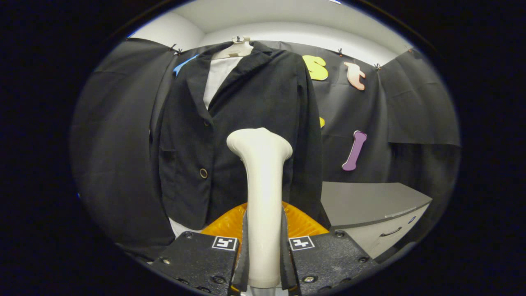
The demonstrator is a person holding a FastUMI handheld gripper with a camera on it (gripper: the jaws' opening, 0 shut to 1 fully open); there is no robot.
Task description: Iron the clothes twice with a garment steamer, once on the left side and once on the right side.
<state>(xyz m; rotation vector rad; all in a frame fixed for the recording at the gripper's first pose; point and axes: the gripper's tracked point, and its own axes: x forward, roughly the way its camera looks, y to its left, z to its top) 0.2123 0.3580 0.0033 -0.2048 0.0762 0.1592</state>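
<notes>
Steamer's in hand, jacket's dead ahead

The tongs [263, 263] are clamping the garment steamer [262, 193] by its handle, long axis pointing straight up with its head sitting in front of the black jacket [246, 123], which is hanging just beyond. No readable labels anywhere.

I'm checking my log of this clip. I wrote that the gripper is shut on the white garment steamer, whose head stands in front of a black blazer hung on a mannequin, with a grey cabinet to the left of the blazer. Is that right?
One detail is off. The gripper view shows the grey cabinet to the right of the black blazer, not the left. The rest holds: the gripper has its jaws shut on the white garment steamer, whose head stands in front of the blazer on the mannequin.
</notes>
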